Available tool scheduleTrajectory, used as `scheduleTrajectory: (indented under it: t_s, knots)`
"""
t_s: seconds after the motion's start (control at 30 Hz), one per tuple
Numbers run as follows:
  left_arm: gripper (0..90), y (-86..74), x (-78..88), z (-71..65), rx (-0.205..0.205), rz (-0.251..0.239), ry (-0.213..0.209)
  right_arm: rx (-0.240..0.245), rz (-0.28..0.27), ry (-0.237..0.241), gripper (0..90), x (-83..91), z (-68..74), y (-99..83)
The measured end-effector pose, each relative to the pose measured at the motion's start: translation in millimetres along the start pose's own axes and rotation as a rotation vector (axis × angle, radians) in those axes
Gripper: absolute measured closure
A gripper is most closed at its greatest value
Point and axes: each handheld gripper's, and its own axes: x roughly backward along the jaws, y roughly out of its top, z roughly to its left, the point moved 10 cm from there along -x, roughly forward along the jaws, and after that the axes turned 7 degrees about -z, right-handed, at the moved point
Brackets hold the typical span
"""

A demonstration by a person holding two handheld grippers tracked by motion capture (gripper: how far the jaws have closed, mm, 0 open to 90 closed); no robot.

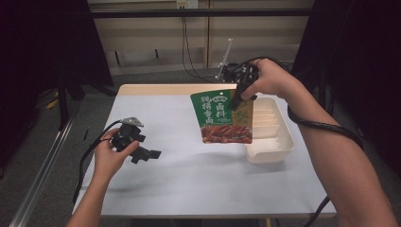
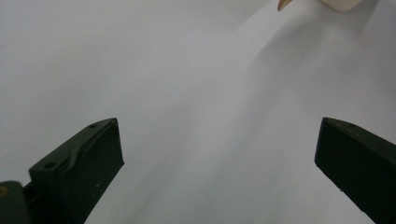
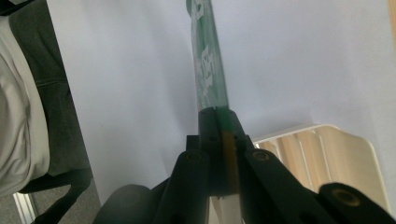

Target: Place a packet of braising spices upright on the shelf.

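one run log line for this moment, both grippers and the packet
right gripper: shut on green packet, held above table beside white tray | left gripper: open, low over table, holding nothing

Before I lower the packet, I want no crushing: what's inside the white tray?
The white tray shows only bare ribbed floor inside. The green packet, hanging from the right gripper, covers its near-left part, so that stays unknown.

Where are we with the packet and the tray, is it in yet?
Not yet. Done: the right gripper has its jaws shut on the green sauce packet, which hangs clear above the table. In hand: the packet is held beside the white tray, overlapping its left edge in the high view. Left: probably lowering it into the tray and letting go. The left gripper is open and idle near the table's left side.
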Motion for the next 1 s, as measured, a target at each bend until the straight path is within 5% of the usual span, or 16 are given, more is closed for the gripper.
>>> scheduleTrajectory:
  t_s: [0.43, 1.0]
  knots:
    - [1.4, -23.4, -5.6, 6.3, 0.011, 0.022, 0.0, -0.045, -0.016, -0.016, 90.0, 8.4, -6.2, -13.9]
    - [0.9, -33.7, -3.4, 7.5, 0.046, 0.002, 0.002, -0.105, -0.027, -0.042, 90.0, 20.5, -10.8, -31.9]
